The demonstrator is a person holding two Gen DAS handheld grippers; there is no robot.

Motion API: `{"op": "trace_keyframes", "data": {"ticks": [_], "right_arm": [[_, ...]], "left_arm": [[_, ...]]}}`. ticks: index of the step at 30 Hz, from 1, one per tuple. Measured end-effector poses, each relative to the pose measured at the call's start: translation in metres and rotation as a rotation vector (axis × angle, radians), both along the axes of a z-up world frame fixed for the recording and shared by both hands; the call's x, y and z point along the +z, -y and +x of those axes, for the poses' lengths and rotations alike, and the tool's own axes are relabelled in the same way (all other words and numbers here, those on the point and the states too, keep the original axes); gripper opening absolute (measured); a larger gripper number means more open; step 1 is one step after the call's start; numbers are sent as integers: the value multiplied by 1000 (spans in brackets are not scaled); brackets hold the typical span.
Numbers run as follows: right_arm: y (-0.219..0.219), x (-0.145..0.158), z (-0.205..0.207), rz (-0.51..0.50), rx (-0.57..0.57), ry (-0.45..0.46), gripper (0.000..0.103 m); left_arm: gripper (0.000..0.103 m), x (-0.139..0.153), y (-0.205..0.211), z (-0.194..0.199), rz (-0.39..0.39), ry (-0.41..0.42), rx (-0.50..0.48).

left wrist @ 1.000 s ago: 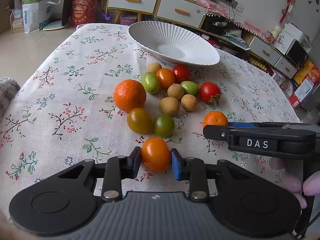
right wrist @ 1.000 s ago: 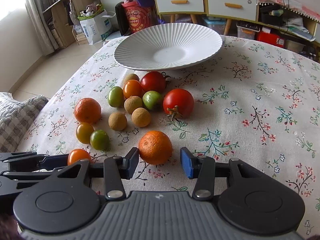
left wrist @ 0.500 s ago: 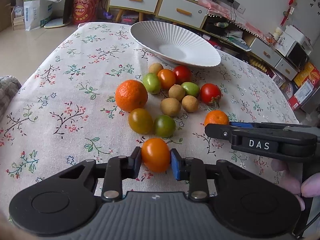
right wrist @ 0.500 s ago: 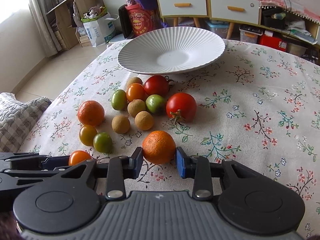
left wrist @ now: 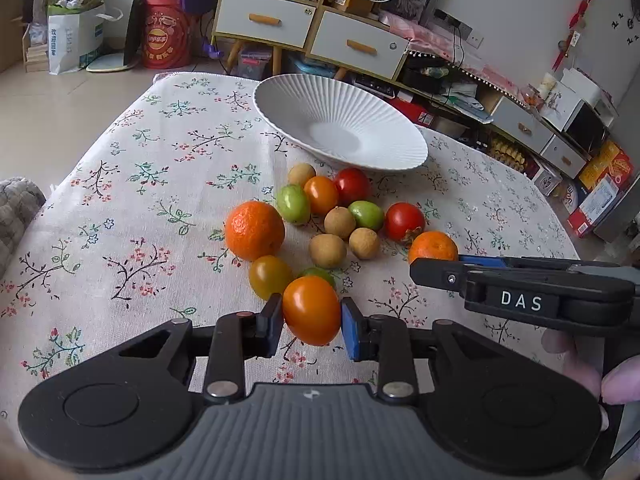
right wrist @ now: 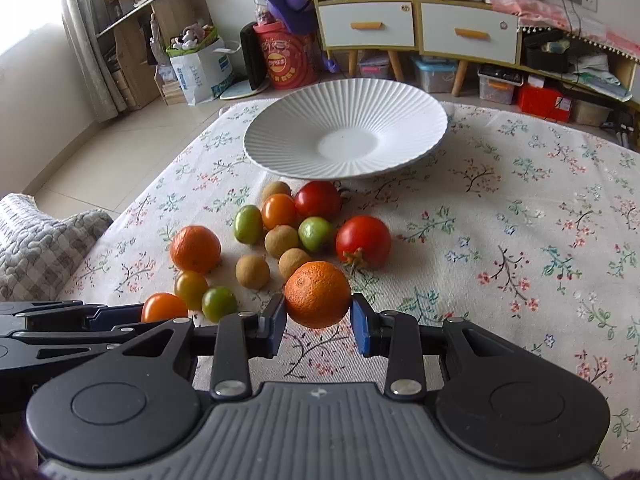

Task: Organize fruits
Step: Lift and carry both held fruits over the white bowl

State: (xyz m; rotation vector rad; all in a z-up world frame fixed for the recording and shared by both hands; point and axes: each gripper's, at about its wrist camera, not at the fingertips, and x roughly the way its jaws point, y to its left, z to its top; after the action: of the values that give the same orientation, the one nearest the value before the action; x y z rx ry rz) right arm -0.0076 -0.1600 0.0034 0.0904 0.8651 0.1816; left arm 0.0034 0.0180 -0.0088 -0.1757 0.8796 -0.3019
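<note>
My left gripper (left wrist: 311, 322) is shut on an orange tomato (left wrist: 311, 310) and holds it just above the cloth. My right gripper (right wrist: 318, 320) is shut on a small mandarin (right wrist: 318, 294), also lifted; the mandarin shows in the left wrist view (left wrist: 433, 246) too. The remaining fruits lie in a cluster: a bigger mandarin (left wrist: 254, 230), red tomatoes (right wrist: 363, 241), green ones (left wrist: 294, 203) and brown longans (left wrist: 327, 251). A white ribbed plate (left wrist: 384, 160) stands empty beyond them, also in the right wrist view (right wrist: 280, 148).
The table carries a floral tablecloth (left wrist: 120, 208). A grey cushion (right wrist: 36, 240) lies past the left edge. Drawers (right wrist: 468, 32) and clutter stand on the floor behind the table.
My right gripper closed on the small mandarin and raised it. My left gripper lifted the orange tomato off the cloth; both views tilt up slightly.
</note>
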Motion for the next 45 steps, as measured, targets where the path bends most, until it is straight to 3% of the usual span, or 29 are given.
{"op": "trace_keyframes", "data": {"ticks": [8,17,24,29,45], "right_arm": [[3,21,9,-7,-13,46,31],[6,47,63,-37,80,110,31],[20,31,96,-31,114,92,31],[27,20,113,-40,119,86,31],[29,-3,136,-70,193,84,31]], "left_arm": [[27,17,8,12,-38,30,-25],[27,53,25,83,-8,94,-147],[27,31,33,128,-11,138,-225],[27,9,33,150,-19,127,-222],[27,-11,49,177,63,168,-284]]}}
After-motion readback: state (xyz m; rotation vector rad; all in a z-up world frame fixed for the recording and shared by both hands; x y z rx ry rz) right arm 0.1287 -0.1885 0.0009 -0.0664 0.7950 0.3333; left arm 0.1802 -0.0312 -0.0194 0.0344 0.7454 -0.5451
